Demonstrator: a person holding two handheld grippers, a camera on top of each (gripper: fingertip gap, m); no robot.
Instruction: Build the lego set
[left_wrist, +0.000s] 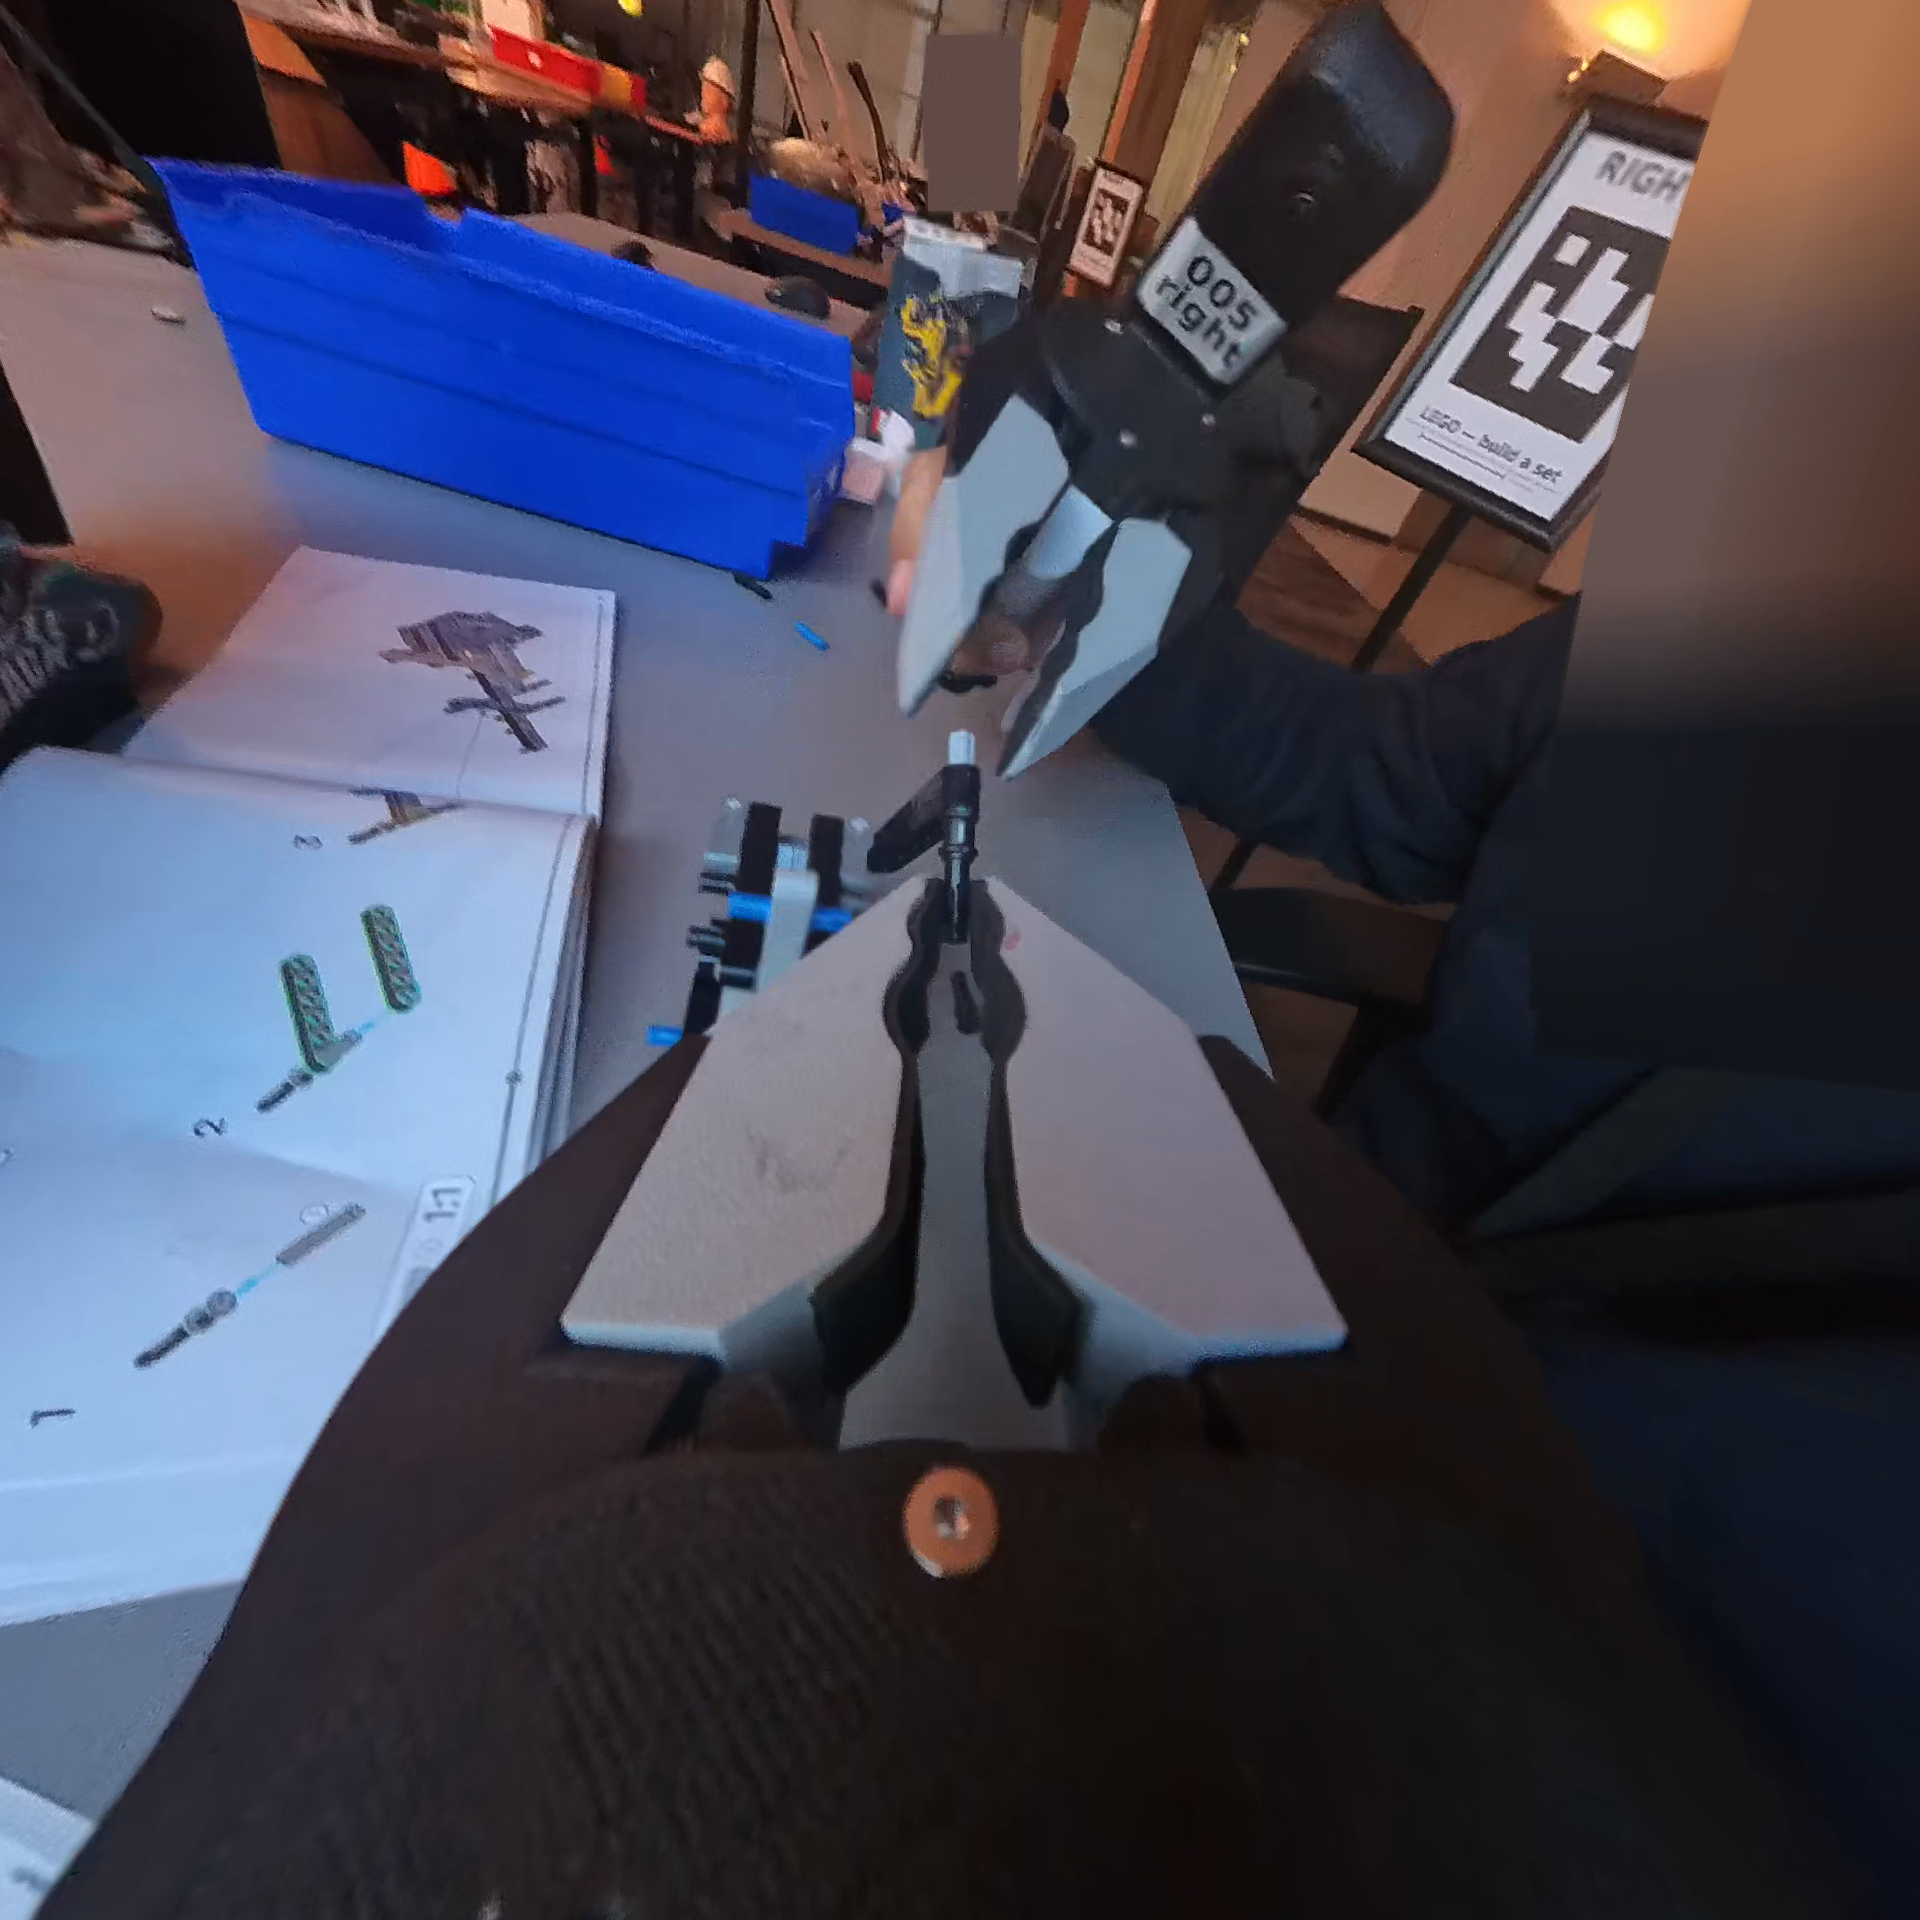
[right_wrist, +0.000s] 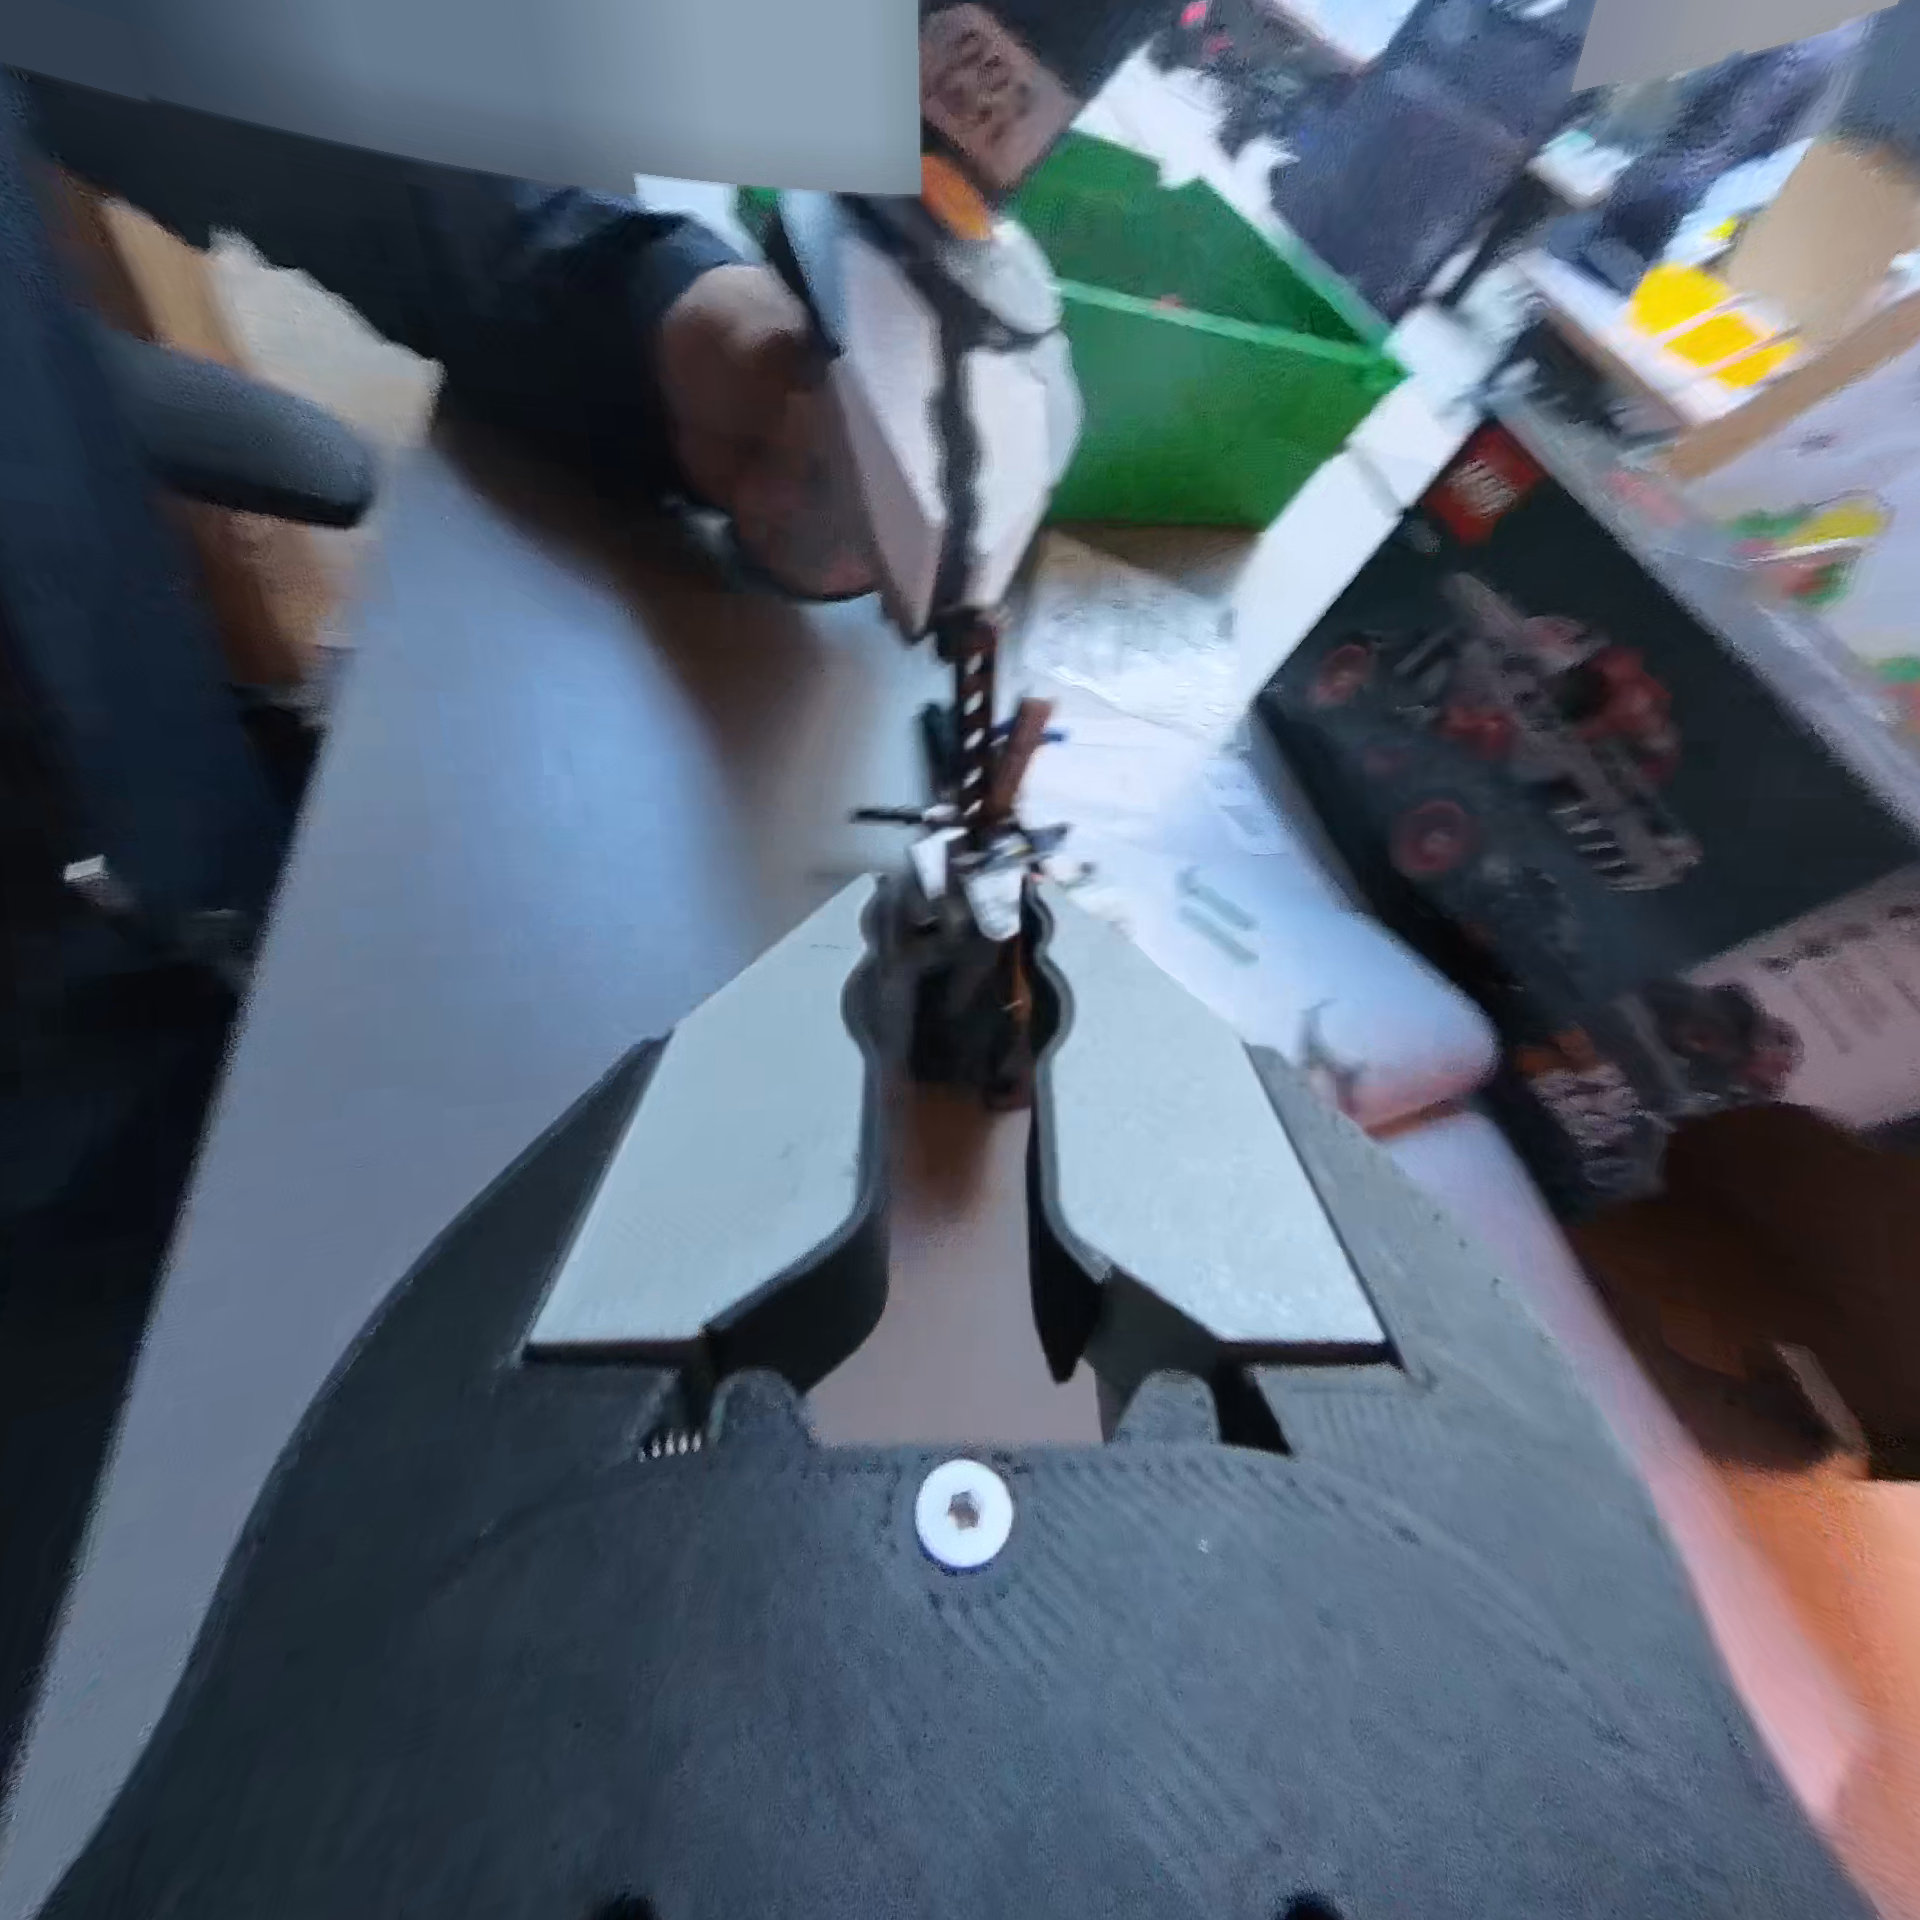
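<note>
Two grippers meet above the grey table (left_wrist: 675, 665): we keep the left gripper (left_wrist: 957, 902) clamped on the black axle (left_wrist: 958, 821), upright beside the partial build (left_wrist: 774, 904), while guiding the parted right gripper (left_wrist: 971, 732) squarely onto its white tip.

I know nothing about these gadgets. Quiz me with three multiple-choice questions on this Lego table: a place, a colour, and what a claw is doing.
1. In the left wrist view, the open white instruction booklet lies: A left of the small grey-and-black part-built model; B right of it; C on it.
2. There, the stacked plastic bins are: A red; B blue; C yellow.
3. The left gripper is: A wide open, empty; B shut on a thin black rod with a white tip; C lying on the table.
Answers: 1 A, it fills the left side; 2 B, plainly blue; 3 B, its tips pinch the rod.
</note>
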